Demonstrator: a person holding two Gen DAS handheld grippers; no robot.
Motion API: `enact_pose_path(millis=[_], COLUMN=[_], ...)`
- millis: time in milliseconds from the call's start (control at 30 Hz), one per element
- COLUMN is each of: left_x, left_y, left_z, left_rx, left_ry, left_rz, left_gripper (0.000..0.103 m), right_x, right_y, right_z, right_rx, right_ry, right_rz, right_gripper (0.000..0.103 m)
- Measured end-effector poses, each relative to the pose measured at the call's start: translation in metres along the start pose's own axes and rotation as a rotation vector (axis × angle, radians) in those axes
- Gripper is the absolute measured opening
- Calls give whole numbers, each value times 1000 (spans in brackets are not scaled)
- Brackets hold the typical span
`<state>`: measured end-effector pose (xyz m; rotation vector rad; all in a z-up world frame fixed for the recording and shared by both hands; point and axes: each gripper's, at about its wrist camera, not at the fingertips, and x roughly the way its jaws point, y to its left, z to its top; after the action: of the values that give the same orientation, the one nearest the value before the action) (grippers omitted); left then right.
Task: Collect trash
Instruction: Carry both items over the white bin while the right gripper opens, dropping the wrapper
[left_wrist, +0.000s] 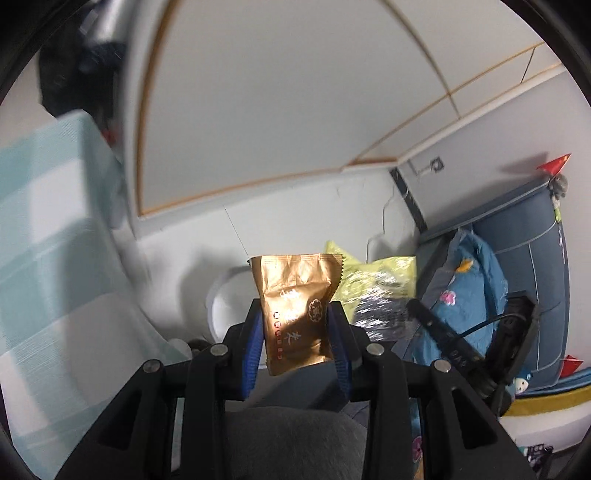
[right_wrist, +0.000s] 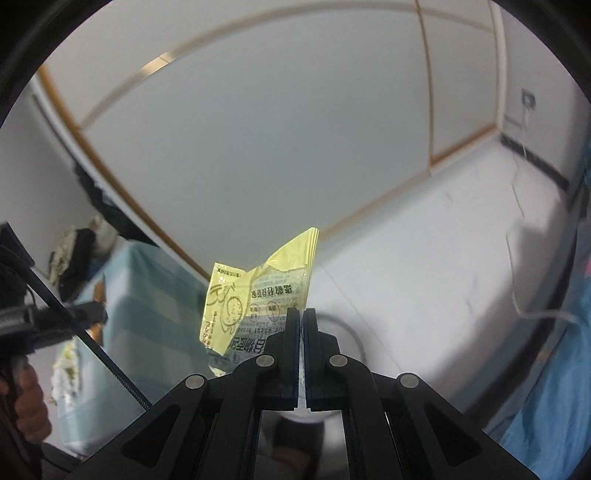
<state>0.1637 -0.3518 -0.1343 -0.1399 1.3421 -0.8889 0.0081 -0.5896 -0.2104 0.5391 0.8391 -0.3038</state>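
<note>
Print on two wrappers
The yellow wrapper (right_wrist: 258, 295) shows upside-down Chinese print and the words "wheat bread"; the gold wrapper (left_wrist: 295, 310) bears Chinese characters, too blurred to read.

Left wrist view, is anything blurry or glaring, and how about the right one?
Left wrist view: striped cloth at left is motion-smeared; gold wrapper is sharp with a bright patch. Right wrist view: yellow wrapper sharp, wall lines bowed by fisheye.
</note>
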Motion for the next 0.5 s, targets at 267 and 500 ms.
enact_pose_path(millis=[267, 500], left_x=[72, 101], left_y=[16, 10], left_z=[6, 12], left_rx=[-23, -35], left_ry=[154, 236], left_rz=[-4, 5], left_gripper=[29, 29], right_x=[86, 132], right_y=[-41, -59], right_z=[-37, -56], right_rx=[65, 79], right_ry=[196, 310], right_rz=[-58, -70], right_gripper=[2, 4])
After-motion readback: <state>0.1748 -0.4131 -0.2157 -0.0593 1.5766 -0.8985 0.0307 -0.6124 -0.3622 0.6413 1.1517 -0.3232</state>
